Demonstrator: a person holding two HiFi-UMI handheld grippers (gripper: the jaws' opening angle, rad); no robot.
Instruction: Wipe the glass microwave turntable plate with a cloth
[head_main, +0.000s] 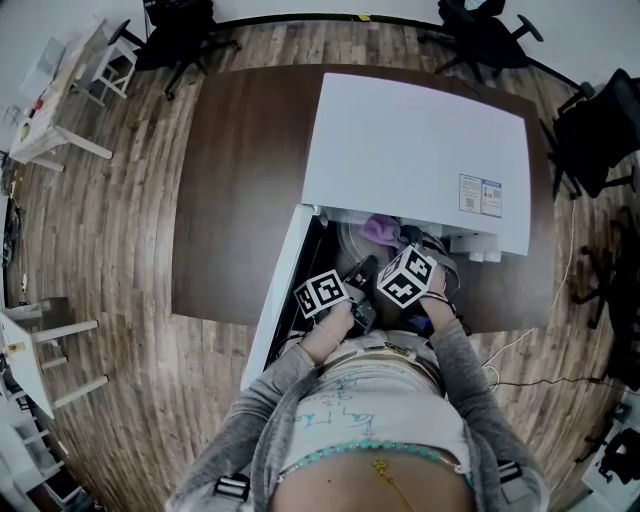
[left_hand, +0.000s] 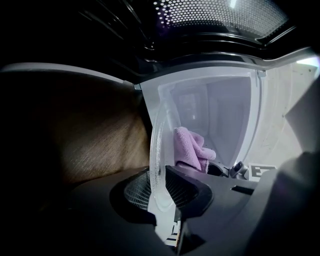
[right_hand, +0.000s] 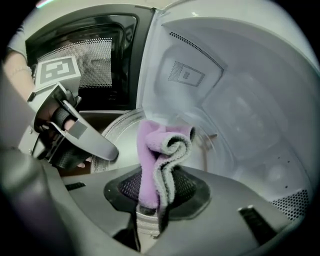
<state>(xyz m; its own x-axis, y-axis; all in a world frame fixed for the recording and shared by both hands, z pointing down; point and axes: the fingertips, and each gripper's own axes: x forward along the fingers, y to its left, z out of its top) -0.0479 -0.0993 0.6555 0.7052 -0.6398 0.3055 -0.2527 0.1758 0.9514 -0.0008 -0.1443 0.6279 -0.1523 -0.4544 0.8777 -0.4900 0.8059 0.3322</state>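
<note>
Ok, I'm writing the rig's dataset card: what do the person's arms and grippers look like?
Both arms wear grey sleeves. The left gripper and right gripper are dark grey plastic with mesh-textured pads, each carrying a white cube printed with black square markers.

Seen from above, a person in a grey top stands at a dark brown table (head_main: 240, 180). On it sits a white microwave (head_main: 420, 150), its door (head_main: 275, 300) swung open to the left. Both grippers reach into the opening side by side. The left gripper (head_main: 358, 272) is at the pale glass plate (head_main: 352, 240), and the right gripper (head_main: 400, 250) is just below a purple cloth (head_main: 380, 230). Black office chairs (head_main: 180, 30) stand on the wooden floor (head_main: 120, 200) beyond the table.
</note>
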